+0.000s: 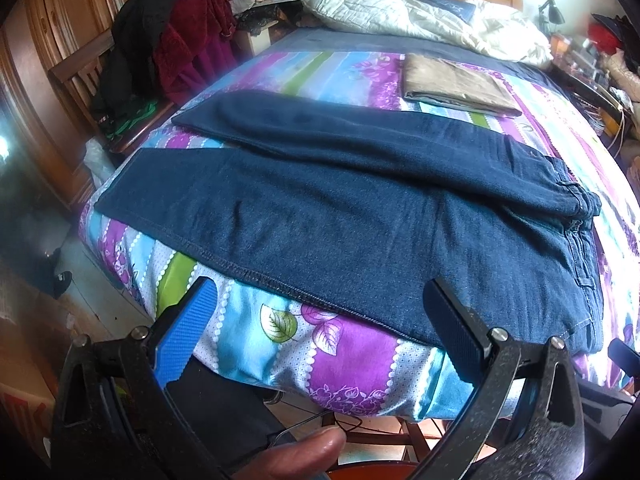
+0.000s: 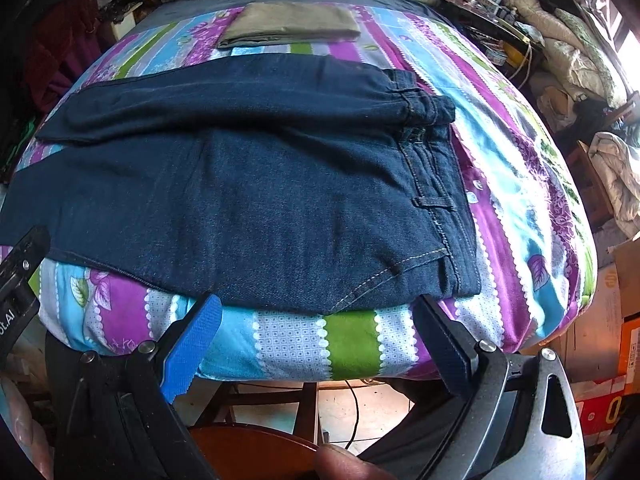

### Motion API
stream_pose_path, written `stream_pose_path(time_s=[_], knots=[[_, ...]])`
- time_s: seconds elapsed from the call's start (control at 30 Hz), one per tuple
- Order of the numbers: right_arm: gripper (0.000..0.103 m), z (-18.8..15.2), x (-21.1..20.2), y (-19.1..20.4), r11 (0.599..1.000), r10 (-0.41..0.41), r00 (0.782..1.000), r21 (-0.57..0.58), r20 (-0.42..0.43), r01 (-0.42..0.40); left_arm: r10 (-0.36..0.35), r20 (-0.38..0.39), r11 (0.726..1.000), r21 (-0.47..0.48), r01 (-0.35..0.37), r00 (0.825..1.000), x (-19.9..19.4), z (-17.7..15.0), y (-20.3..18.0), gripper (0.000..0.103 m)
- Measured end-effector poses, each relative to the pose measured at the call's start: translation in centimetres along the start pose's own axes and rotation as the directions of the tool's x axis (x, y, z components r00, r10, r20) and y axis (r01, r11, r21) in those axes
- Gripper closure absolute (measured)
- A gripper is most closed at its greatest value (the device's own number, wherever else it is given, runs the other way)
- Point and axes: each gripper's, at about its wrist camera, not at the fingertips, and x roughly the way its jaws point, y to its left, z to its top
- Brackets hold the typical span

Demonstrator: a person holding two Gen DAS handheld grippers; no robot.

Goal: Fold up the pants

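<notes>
Right wrist view: dark jeans (image 2: pixel 248 200) lengthwise left-right, waistband (image 2: pixel 436 184) rightward.

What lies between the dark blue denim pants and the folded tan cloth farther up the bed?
Only bare striped floral bedsheet separates the dark blue denim pants from the folded tan cloth; nothing else lies there. The right wrist view shows it best.

pants (image 1: pixel 340 216) lying across the near edge of the bed (image 1: pixel 344 364), waistband to the right, legs to the left | folded cloth (image 1: pixel 456 84) sitting behind them | quilt (image 1: pixel 420 16) lying furthest back
</notes>
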Motion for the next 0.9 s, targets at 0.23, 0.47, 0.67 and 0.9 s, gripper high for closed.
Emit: stream_pose_path(time_s=[0.23,0.47,0.67,0.9], knots=[[0.005,-0.1,0.2,2.0,0.998,0.034,0.999,-0.058,-0.004,-0.035,0.021,-0.022,1.0,0.004,-0.021,1.0,0.3,-0.2,0.5,0.0],[0.005,-0.6,0.7,3.1,0.992,0.044,0.995,-0.111,-0.089,-0.054,-0.011,-0.054,1.0,-0.002,0.01,0.998,0.6,-0.6,0.9,0.0],[0.005,-0.6,0.9,2.8,0.993,0.051,0.993,-0.1,-0.107,-0.061,-0.017,-0.077,1.0,-0.015,0.016,0.997,1.0,-0.8,1.0,0.0],[0.005,-0.7,0.9,2.7,0.993,0.052,0.993,-0.096,-0.111,-0.062,-0.023,-0.073,1.0,-0.004,0.023,0.997,1.0,-0.9,0.8,0.0]])
